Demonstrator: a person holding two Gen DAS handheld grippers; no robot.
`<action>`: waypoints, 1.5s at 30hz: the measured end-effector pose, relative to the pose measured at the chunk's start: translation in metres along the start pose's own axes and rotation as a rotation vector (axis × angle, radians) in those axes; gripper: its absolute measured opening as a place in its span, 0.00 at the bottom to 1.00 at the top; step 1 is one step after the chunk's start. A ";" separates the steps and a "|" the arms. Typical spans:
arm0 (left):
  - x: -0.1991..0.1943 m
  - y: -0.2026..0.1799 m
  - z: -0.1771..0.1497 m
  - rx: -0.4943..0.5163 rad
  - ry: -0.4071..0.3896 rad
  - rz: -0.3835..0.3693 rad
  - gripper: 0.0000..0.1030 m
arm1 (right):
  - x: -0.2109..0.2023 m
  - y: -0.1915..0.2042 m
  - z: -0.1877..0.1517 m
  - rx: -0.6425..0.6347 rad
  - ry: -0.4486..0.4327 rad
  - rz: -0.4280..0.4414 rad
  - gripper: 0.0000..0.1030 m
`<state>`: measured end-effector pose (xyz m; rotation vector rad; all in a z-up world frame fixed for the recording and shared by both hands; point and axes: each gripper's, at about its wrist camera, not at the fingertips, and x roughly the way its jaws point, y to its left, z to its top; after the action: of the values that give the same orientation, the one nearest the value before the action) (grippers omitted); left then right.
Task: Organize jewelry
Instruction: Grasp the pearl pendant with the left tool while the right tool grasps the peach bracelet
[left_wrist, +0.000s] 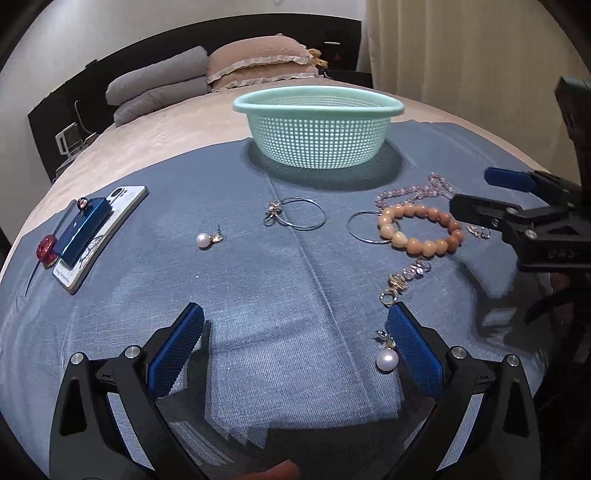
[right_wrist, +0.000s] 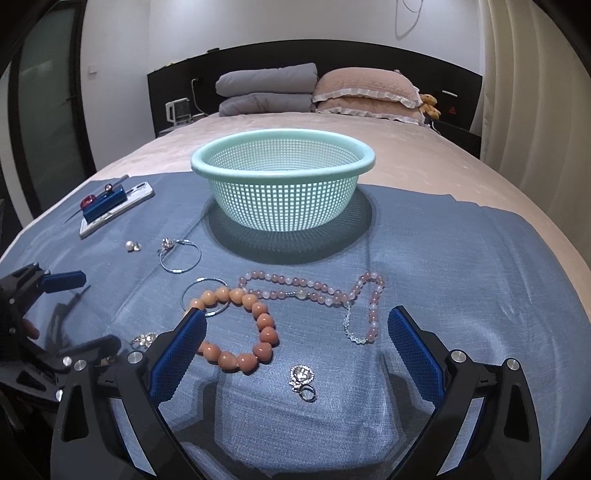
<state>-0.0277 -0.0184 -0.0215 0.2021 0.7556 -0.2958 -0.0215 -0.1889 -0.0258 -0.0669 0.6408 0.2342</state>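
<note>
A mint green mesh basket (left_wrist: 318, 105) (right_wrist: 282, 157) stands empty at the back of a blue cloth (left_wrist: 258, 295). Jewelry lies in front of it: an orange bead bracelet (left_wrist: 421, 230) (right_wrist: 236, 325), a pink bead necklace (left_wrist: 417, 192) (right_wrist: 314, 291), two hoop earrings (left_wrist: 295, 214) (left_wrist: 369, 226), pearl earrings (left_wrist: 208, 239) (left_wrist: 386, 356), a silver charm (right_wrist: 303, 378). My left gripper (left_wrist: 295, 325) is open over the cloth, its right pad beside a pearl earring. My right gripper (right_wrist: 295, 332) is open above the bracelet and charm.
A phone (left_wrist: 107, 236) with a blue box (left_wrist: 83, 230) and a red-headed pin (left_wrist: 46, 249) on it lies at the cloth's left. The cloth covers a pink bed with pillows (right_wrist: 365, 92) and a folded grey blanket (right_wrist: 266, 92) at the headboard.
</note>
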 end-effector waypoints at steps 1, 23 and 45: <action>-0.002 -0.002 -0.001 0.015 0.000 -0.007 0.95 | 0.001 0.001 0.000 -0.002 0.005 0.006 0.91; 0.009 -0.025 -0.020 0.155 -0.003 -0.171 0.96 | 0.032 0.025 -0.009 -0.091 0.135 0.090 0.11; -0.017 -0.022 -0.026 0.141 0.005 -0.212 0.09 | 0.030 0.026 -0.008 -0.117 0.130 0.098 0.11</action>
<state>-0.0639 -0.0284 -0.0297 0.2562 0.7629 -0.5507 -0.0090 -0.1589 -0.0497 -0.1650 0.7605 0.3641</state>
